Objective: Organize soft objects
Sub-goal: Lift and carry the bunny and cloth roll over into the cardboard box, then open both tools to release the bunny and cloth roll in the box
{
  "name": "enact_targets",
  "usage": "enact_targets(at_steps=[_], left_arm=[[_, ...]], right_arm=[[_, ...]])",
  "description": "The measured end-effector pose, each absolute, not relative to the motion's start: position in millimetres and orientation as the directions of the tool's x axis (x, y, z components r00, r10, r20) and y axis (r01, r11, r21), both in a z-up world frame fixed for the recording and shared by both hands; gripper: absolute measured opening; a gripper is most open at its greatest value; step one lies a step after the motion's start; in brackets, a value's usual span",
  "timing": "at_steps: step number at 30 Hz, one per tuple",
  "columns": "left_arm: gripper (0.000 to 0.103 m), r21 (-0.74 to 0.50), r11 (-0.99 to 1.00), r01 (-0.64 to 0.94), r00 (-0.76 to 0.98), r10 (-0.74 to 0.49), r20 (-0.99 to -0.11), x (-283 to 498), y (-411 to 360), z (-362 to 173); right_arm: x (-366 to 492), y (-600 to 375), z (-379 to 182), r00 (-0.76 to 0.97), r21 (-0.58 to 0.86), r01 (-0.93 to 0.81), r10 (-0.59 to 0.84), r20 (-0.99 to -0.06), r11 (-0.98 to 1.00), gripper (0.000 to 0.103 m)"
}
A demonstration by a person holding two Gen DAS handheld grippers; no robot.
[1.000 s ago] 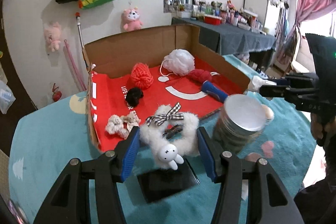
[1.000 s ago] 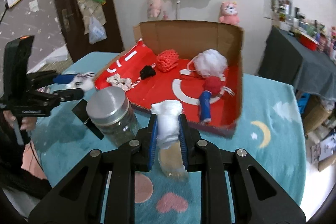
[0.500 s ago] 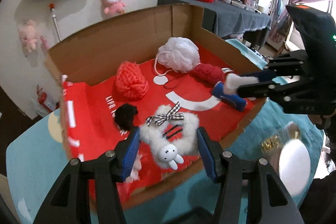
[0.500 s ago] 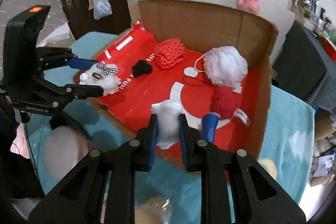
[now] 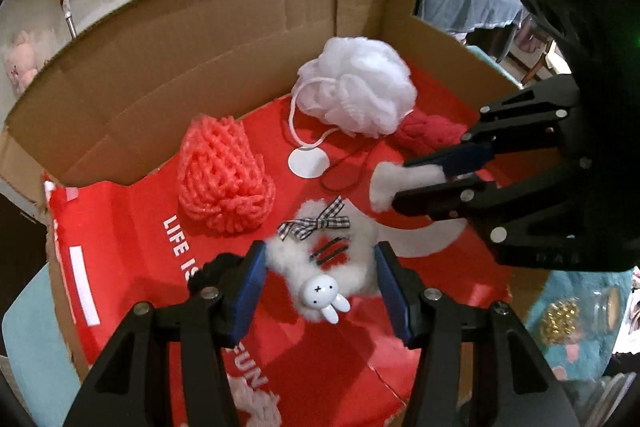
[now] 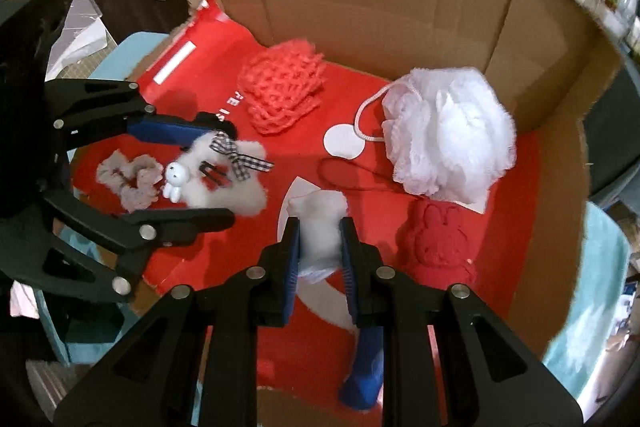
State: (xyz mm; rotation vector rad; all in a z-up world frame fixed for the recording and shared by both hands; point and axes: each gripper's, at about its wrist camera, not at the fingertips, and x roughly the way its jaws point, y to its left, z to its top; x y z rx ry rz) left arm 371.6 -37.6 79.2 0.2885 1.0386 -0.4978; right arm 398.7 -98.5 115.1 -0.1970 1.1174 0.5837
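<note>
A cardboard box (image 5: 200,67) (image 6: 380,7) with a red lining lies open under both grippers. My left gripper (image 5: 318,259) (image 6: 222,171) is shut on a white fluffy scrunchie (image 5: 352,247) (image 6: 240,195) that carries a checked bow and a small bunny charm. It hangs just above the red floor near the box's front. My right gripper (image 6: 320,231) (image 5: 404,179) is shut on a white fluffy wad (image 6: 322,223) (image 5: 384,179), low over the middle of the box.
In the box lie a white bath pouf (image 5: 360,95) (image 6: 448,135), a coral knitted piece (image 5: 224,175) (image 6: 284,91), a red knitted bunny (image 6: 440,243), a black scrunchie (image 5: 208,271), a pale scrunchie (image 6: 132,179) and a blue handle (image 6: 364,371). A glass jar (image 5: 580,311) stands outside on the teal cloth.
Both grippers moved forward and down, from over the teal cloth and the jar to low inside the box, each still gripping its white soft thing.
</note>
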Motion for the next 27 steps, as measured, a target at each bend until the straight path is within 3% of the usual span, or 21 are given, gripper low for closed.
enact_targets(at_steps=[27], left_arm=[[0.059, -0.014, 0.879, 0.476, 0.38, -0.22, -0.899, 395, -34, 57]], right_arm=[[423, -85, 91, 0.252, 0.129, -0.47, 0.273, -0.928, 0.873, 0.022]])
